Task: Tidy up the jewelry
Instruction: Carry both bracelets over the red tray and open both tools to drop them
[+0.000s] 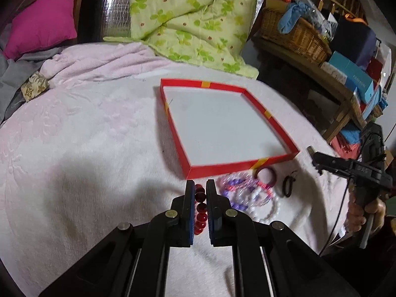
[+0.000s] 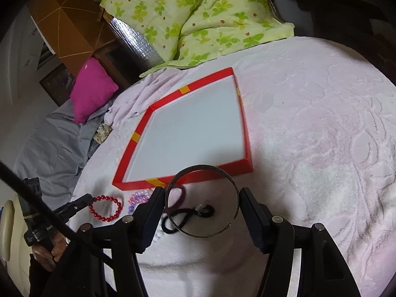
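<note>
Pink bedspread [image 1: 86, 148] | red tray [image 1: 241, 167] empty | left jaws clamp red bead bracelet [image 1: 200, 208] | right jaws clamp bangle [image 2: 201, 201]

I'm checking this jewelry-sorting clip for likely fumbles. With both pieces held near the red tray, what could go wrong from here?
1. The left hand-held gripper pinches the red bead bracelet at one edge only; the dangling loop could swing or slip free.
2. The right hand-held gripper spans the dark bangle across its width; a rigid ring may pop out sideways.
3. The red tray has a raised rim, so a low carry could snag it or nudge the tray on the soft pink blanket.
</note>
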